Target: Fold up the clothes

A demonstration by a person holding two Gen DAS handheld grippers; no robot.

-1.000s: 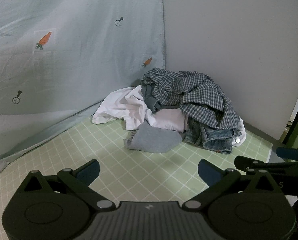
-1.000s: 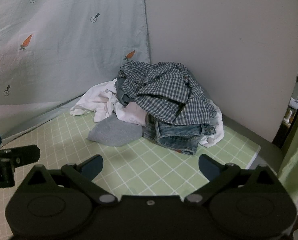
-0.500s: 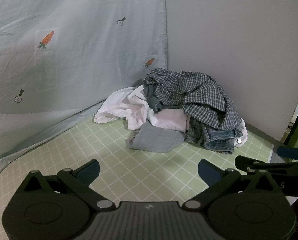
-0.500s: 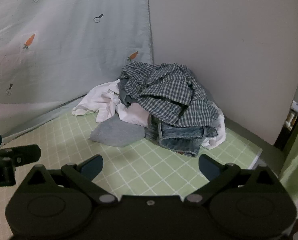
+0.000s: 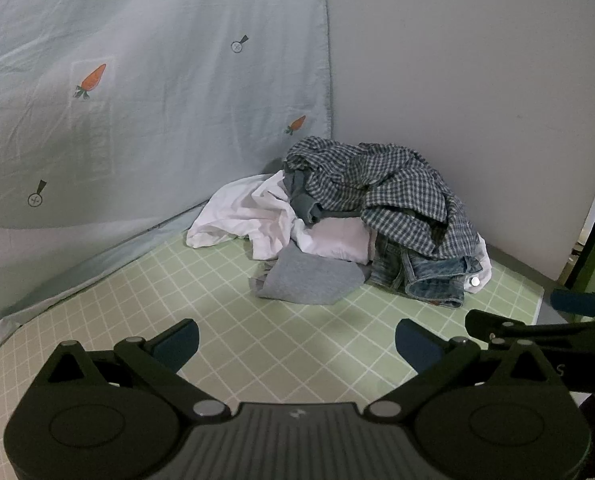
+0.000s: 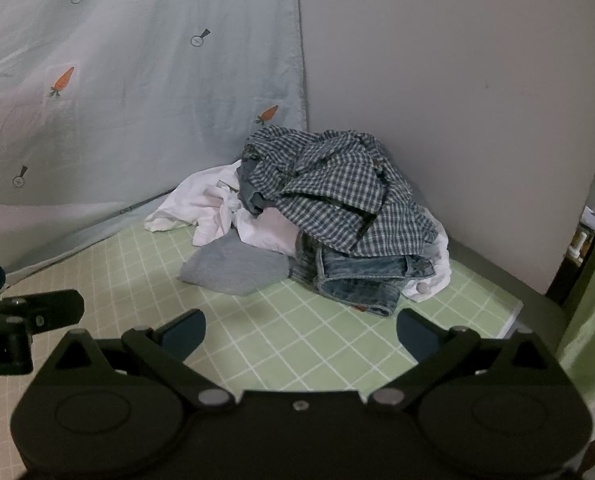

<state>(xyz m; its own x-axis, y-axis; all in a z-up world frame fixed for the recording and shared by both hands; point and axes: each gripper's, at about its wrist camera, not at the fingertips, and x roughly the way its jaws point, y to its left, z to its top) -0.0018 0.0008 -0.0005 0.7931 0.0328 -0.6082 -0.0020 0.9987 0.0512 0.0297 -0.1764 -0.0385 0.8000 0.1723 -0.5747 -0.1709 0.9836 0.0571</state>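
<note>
Clothes pile [image 5: 361,224] sits in the far corner of the green grid mat [image 5: 233,328], where the carrot-print sheet [image 5: 137,92] meets the plain wall [image 5: 469,80]. Plaid shirt [image 5: 377,184] on top, white garment [image 5: 245,216] spilling out to the left, grey piece [image 5: 309,280] flat at the front edge, jeans [image 5: 429,276] at the pile's right front.

L gripper [image 5: 296,340]: jaws wide apart, nothing held, over bare mat. Pile is ahead of it & slightly to the right, well apart; grey piece is the nearest bit.

R gripper [image 6: 300,331]: also wide open, empty, above bare mat. Pile ahead, roughly centred btwn the fingers in the right wrist view, jeans [image 6: 361,280] and grey piece [image 6: 233,268] closest; a strip of open mat lies btwn them & the fingertips.

Both tools side by side: R gripper's finger shows at the right edge of the left wrist view, L gripper's finger [image 6: 29,308] at the left edge of the right wrist view. Neither touches any cloth.
</note>
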